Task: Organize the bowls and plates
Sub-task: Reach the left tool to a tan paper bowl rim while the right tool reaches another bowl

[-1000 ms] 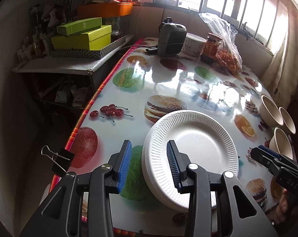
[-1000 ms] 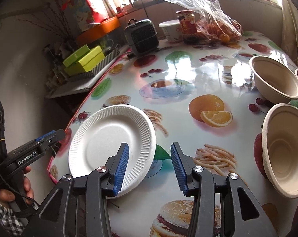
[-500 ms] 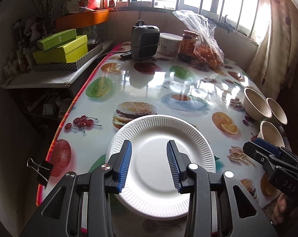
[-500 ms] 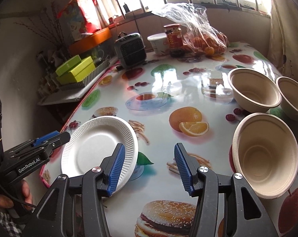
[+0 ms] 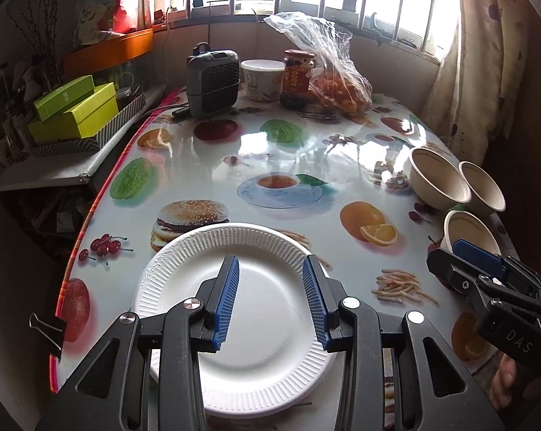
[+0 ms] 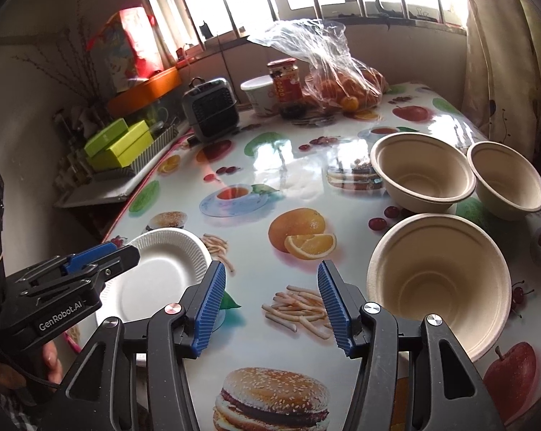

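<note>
A white paper plate point(image 5: 266, 366) lies near the table's front left edge; it also shows in the right wrist view point(image 6: 155, 280). My left gripper point(image 5: 270, 301) is open and empty, hovering over the plate. Three beige paper bowls stand at the right: a near one point(image 6: 439, 287), a far middle one point(image 6: 423, 177) and a far right one point(image 6: 507, 183). They also show in the left wrist view point(image 5: 437, 176). My right gripper point(image 6: 270, 305) is open and empty, above the table between plate and near bowl.
A small grey heater point(image 5: 213, 84), a white tub point(image 5: 263, 79), a jar point(image 5: 297, 79) and a plastic bag of oranges point(image 5: 338, 86) stand at the table's far end. A side shelf with green boxes point(image 5: 73, 115) is at the left. A binder clip point(image 5: 47, 327) grips the table's left edge.
My left gripper has swung right and now sits centred over the plate. My right gripper has moved right and back, bringing all three bowls into view. Both stay open.
</note>
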### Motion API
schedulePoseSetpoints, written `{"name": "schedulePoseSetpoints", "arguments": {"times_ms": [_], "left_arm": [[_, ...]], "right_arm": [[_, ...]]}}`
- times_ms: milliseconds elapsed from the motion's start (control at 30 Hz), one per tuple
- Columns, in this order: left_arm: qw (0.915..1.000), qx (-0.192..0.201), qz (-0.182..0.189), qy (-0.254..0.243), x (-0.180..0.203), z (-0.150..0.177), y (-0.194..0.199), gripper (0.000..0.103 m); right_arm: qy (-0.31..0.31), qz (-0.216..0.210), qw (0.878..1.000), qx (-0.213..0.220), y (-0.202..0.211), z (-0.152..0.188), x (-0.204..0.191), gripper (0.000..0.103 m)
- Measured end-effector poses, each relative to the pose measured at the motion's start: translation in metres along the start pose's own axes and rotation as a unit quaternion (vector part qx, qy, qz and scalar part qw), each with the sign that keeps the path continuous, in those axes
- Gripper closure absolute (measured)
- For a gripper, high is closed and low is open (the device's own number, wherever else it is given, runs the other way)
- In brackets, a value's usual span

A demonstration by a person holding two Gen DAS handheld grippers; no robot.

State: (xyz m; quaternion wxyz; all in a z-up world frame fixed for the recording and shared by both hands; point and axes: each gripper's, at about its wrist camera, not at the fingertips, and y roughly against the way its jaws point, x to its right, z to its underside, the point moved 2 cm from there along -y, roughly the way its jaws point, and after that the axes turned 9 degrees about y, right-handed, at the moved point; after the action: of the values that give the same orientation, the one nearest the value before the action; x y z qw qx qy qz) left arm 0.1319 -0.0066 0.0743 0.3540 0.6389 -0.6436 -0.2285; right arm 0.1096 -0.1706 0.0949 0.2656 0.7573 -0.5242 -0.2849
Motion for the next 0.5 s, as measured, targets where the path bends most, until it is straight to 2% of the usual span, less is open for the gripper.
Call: {"name": "schedulePoseSetpoints", "arguments": {"times_ms": [333,500], "left_arm": [[0.9996,-0.002,0.014,-0.023,0.038,-0.007,-0.005,0.064],[0.9987,-0.012,0.038,-0.033,0.062,-0.010,-0.013,0.064]], "right_arm": [[-0.013,0.017,1.000,0.019,0.017,-0.003,0.026,0.046],[-0.022,0.039,0.999,0.026,0.027,-0.003,0.049,0.045]]}}
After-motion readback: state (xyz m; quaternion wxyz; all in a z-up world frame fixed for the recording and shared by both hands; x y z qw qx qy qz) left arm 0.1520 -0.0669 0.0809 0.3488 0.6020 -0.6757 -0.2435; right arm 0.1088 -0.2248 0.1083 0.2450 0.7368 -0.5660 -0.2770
